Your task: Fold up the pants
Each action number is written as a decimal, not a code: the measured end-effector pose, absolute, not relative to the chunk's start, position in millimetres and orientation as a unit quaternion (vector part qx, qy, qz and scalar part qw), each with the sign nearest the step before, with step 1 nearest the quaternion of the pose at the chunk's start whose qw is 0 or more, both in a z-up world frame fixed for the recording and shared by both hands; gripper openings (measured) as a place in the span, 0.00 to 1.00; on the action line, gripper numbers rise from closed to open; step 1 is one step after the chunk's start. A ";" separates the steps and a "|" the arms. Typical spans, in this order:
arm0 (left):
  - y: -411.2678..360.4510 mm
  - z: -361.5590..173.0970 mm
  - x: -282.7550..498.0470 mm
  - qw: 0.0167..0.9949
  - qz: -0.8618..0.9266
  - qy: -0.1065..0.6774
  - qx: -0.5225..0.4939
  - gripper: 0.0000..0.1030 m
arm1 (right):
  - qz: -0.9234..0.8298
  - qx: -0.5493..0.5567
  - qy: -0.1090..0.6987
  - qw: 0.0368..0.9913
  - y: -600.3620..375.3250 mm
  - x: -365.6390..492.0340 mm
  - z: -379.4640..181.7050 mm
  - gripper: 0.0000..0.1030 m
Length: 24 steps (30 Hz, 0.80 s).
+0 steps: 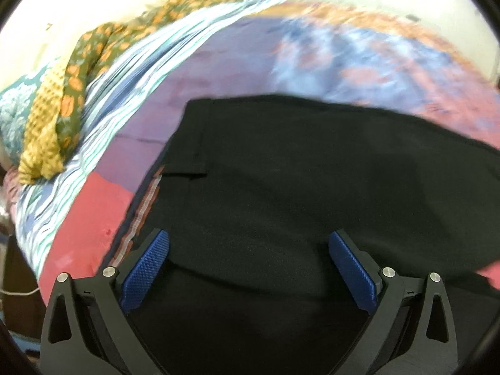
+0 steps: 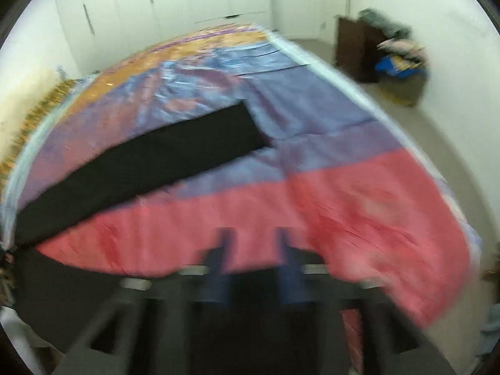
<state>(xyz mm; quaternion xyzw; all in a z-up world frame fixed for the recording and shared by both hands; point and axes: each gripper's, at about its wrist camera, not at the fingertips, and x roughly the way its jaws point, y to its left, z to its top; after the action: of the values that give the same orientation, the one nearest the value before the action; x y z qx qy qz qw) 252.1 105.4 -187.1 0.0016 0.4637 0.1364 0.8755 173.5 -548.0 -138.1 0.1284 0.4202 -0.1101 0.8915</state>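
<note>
Pants: the black woven-cloth pants [image 1: 297, 181] lie flat on the bed, waist end under the left gripper, one long leg [image 2: 150, 156] running off toward the far middle of the bed in the right wrist view.
Bed: a patchwork bedspread of red, purple and blue panels [image 2: 343, 187] covers it; a rumpled mustard and green patterned cloth [image 1: 62, 100] is heaped at the far left.
Left gripper [image 1: 248, 268]: jaws wide, empty, hanging just over the black cloth near the pocket seam.
Right gripper [image 2: 253, 268]: badly blurred; the jaws look part open over the red panel, holding nothing I can make out.
Risk, grip: closing the left jaws here might pinch only the top layer, so the fold would drag crooked.
Risk, bedspread: a low bite could catch the spread as well.
Risk, leg: the long leg lies well away from the right gripper; a hurried swing could miss the hem.
</note>
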 end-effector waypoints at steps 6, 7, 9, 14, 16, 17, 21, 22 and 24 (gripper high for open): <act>67.9 -215.6 225.8 0.869 0.100 0.484 0.012 1.00 | -0.087 0.143 0.434 0.885 -575.0 296.6 -149.9 0.79; 67.3 -227.7 224.2 0.868 0.099 0.486 0.014 1.00 | -0.093 0.132 0.451 0.878 -582.0 319.1 -156.1 0.73; 73.1 -232.0 220.3 0.881 0.094 0.464 -0.008 1.00 | -0.096 0.116 0.469 0.870 -590.9 349.8 -164.8 0.68; 76.2 -236.8 220.0 0.884 0.091 0.459 -0.017 1.00 | -0.107 0.078 0.499 0.856 -604.0 409.4 -192.6 0.61; 73.2 -238.1 220.8 0.885 0.093 0.456 -0.013 1.00 | -0.098 0.087 0.507 0.852 -606.7 421.7 -205.2 0.52; 71.9 -238.5 220.8 0.885 0.094 0.456 -0.011 1.00 | -0.090 0.084 0.506 0.853 -603.7 424.0 -207.1 0.29; 72.4 -239.2 220.9 0.887 0.089 0.453 -0.012 1.00 | -0.064 0.034 0.446 0.892 -573.9 390.0 -166.5 0.08; 72.9 -239.1 221.1 0.887 0.088 0.453 -0.013 1.00 | -0.044 0.015 0.423 0.905 -559.1 366.8 -148.1 0.08; 73.2 -238.5 221.1 0.887 0.088 0.453 -0.013 1.00 | -0.014 -0.016 0.392 0.920 -532.8 317.8 -120.0 0.08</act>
<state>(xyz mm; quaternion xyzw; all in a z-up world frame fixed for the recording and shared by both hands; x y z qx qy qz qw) 221.1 73.2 -238.6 -0.0127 0.4528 0.0884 0.8871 317.8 -532.8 -120.0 -0.0157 0.3918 -0.0141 0.9198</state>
